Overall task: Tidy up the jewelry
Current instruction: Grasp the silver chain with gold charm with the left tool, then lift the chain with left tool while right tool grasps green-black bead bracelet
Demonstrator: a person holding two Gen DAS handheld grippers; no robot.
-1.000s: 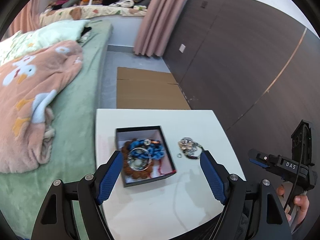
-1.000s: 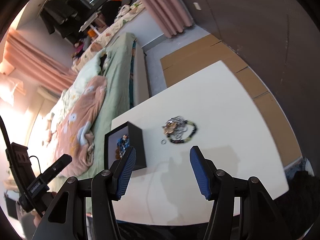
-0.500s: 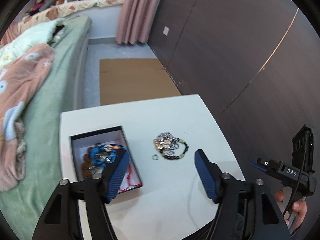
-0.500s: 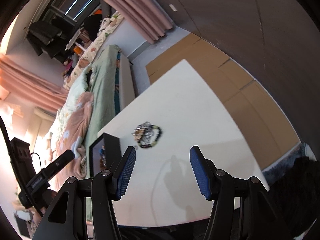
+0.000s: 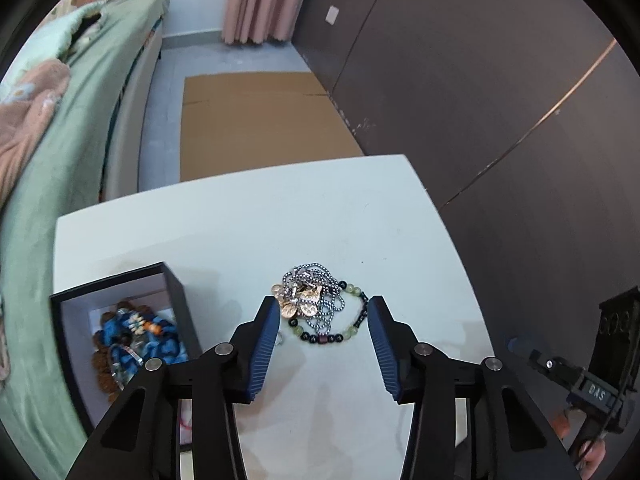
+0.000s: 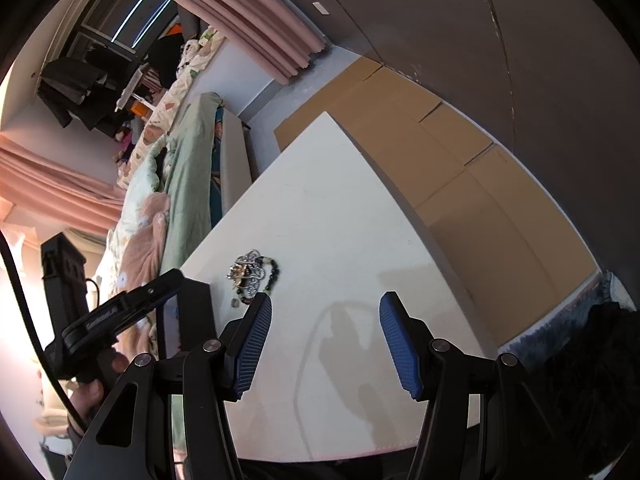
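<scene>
Black box [image 5: 178, 292] at table's [image 5: 240, 224] left edge, holding blue and brown beads [image 5: 136, 336]. Right of it, loose jewelry pile [image 5: 316, 308] on the tabletop: chain, coin charms, bead bracelet. Left gripper [image 5: 324, 312] released, blue pads flanking pile's near side. Right gripper [image 6: 326, 308] released, over bare table right of the pile.

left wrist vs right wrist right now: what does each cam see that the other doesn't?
Only left wrist: the inside of the black box, with blue and brown beads in it, and the left gripper open, framing the pile.
Only right wrist: the right gripper open over bare tabletop, and the window area beyond the bed.
Both: the white table, the loose jewelry pile on it, the small ring beside it, cardboard on the floor.
</scene>
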